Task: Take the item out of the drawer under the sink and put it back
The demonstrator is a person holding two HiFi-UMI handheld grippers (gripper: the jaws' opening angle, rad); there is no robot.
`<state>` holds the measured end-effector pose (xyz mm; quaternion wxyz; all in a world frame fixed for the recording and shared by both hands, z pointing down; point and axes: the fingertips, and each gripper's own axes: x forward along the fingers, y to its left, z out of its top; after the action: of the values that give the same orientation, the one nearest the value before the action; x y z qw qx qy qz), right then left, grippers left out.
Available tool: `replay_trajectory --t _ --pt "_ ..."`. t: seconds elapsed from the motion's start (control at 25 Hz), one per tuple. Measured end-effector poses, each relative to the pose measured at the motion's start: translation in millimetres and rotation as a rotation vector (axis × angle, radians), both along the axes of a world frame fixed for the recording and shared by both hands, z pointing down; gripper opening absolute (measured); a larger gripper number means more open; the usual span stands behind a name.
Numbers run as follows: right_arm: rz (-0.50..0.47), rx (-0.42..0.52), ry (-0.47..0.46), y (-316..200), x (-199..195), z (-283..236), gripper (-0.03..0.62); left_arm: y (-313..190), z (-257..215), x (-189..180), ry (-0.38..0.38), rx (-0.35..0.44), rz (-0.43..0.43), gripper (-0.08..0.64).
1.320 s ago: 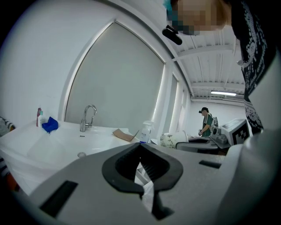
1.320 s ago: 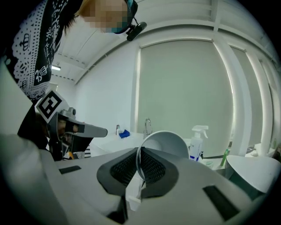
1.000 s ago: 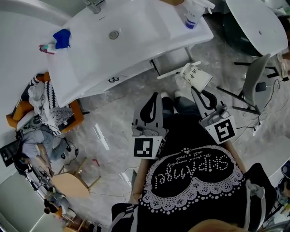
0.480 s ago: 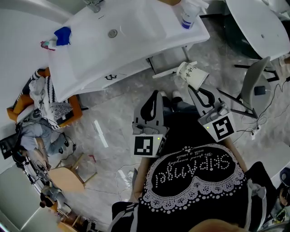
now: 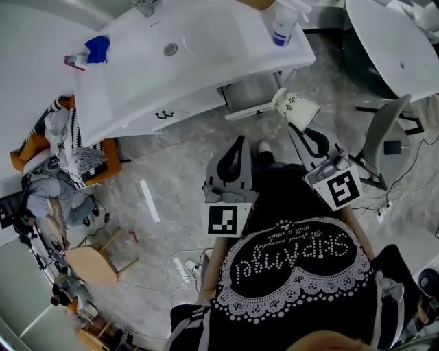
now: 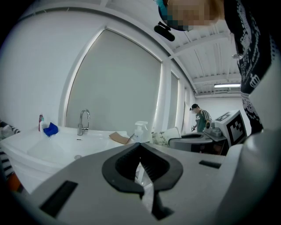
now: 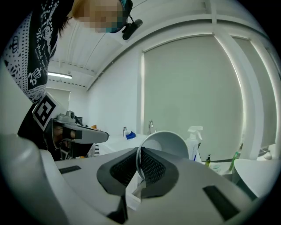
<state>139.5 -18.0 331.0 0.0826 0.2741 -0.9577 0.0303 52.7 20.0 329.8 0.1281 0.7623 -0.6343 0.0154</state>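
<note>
Currently: the right gripper is clamped on the rim of a white paper cup, one jaw inside the mouth, one outside, the thin wall pinched between them. The cup is tilted, mouth toward the person, carried in the air just in front of the open drawer under the sink. A rim pinch seems sensible, since a squeeze across the body would likely crush it.

The left gripper has its jaws together with nothing between them. It is held low by the person's body, apart from the cup. My guess is it's kept free for the drawer front.

The cup is out of the drawer. Whether it is coming out or heading back, I cannot tell.

Around:
- A spray bottle stands on the sink corner above the drawer.
- The tap and a blue cloth are farther left.
- A grey chair stands near the right arm.
- Cables lie on the floor.
- An orange basket of clothes sits at the left.

In the way: the sink's edge overhangs the drawer, so the cup probably has to go in low. The chair limits room on the right.
</note>
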Motion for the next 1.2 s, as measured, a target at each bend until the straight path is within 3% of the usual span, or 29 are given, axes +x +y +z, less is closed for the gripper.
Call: replay_trajectory --t 0.24,0.68,1.2 --pt "-0.010 0.003 -0.007 -5.1 7.0 -2.6 0.025 -7.3 -6.4 8.6 -0.011 0.013 0.009 0.003" --pt "-0.034 0.033 0.022 3.5 -13.4 -6.5 0.025 -2.5 -11.3 -10.9 0.016 0.024 -0.022 0.003" --pt "-0.029 0.025 0.029 5.3 25.1 0.0 0.025 -2.6 -10.5 29.9 0.060 0.046 0.015 0.003"
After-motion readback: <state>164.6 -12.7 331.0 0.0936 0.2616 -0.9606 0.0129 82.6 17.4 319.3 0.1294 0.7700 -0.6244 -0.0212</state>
